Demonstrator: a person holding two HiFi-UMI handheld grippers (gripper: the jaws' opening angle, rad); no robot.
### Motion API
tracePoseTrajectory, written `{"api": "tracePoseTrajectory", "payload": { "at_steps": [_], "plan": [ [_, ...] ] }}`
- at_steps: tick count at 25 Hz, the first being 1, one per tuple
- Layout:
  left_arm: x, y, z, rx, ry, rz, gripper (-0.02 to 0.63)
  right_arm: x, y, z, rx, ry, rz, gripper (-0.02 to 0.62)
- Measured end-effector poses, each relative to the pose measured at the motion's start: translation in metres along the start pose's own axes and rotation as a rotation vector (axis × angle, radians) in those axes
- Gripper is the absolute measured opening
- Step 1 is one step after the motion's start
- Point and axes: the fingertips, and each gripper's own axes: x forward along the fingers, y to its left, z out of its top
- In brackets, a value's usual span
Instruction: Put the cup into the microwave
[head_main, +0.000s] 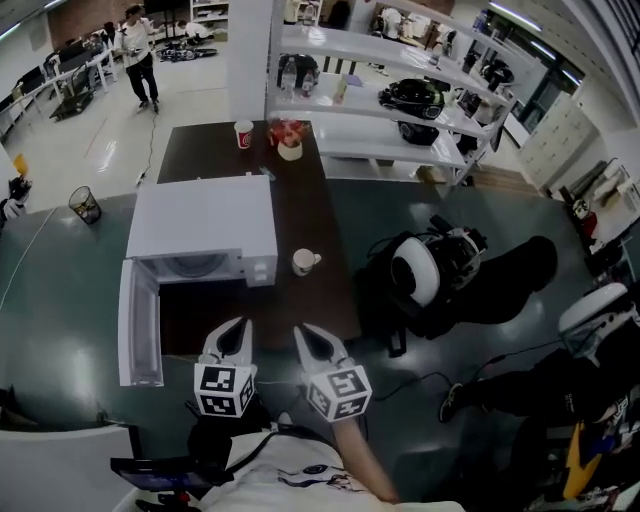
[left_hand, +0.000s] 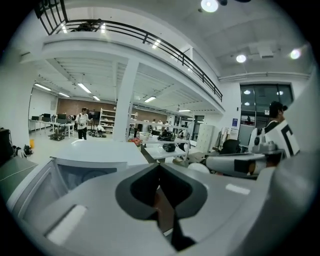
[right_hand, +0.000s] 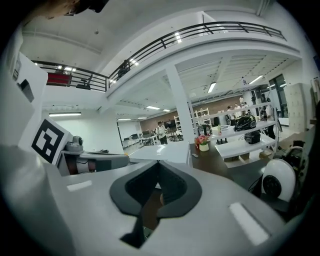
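Cup (head_main: 305, 261) stands upright on the desk (head_main: 320, 215), just right of the microwave (head_main: 200, 225) and well ahead of both grippers, so nothing has hold of it yet. At the far left the door (head_main: 138, 322) hangs wide open toward the person; the cavity (head_main: 190, 267) behind it seems to hold only its round turntable. The left gripper (head_main: 236, 328) sits just right of that door, clenched with nothing between its jaws, and a careless swing could knock the door. The right gripper (head_main: 305, 332) is likewise clenched and empty, lined up below the cup. I judge the main risk to be reaching in with jaws unopened: the tips would shove or tip the cup rather than take it, and it stands not far from the desk's right edge. A second risk is clipping the microwave's front panel, which lies between cup and cavity, on the way in. Whether the cup holds anything is too small to tell; if it does, a tilt would spill it. At the desk's far end stand a red cup (head_main: 243, 134) and a flower pot (head_main: 290, 148), well apart from all this.
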Motion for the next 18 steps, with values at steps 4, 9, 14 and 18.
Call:
{"api": "tracePoseTrajectory", "payload": {
  "at_steps": [4, 9, 14, 18],
  "plan": [
    [0.022, 0.016, -0.003, -0.003, 0.042, -0.031, 0.000, 0.029, -0.005, 0.005, -0.005, 0.013, -0.020, 0.002],
    [0.035, 0.037, -0.045, -0.058, 0.155, -0.053, 0.000, 0.052, -0.012, -0.032, 0.026, 0.129, -0.072, 0.002],
    [0.058, 0.058, -0.075, -0.103, 0.250, -0.066, 0.000, 0.069, -0.030, -0.063, 0.050, 0.221, -0.117, 0.002],
    [0.079, 0.057, -0.105, -0.140, 0.342, -0.088, 0.000, 0.073, -0.052, -0.098, 0.096, 0.303, -0.152, 0.003]
  ]
}}
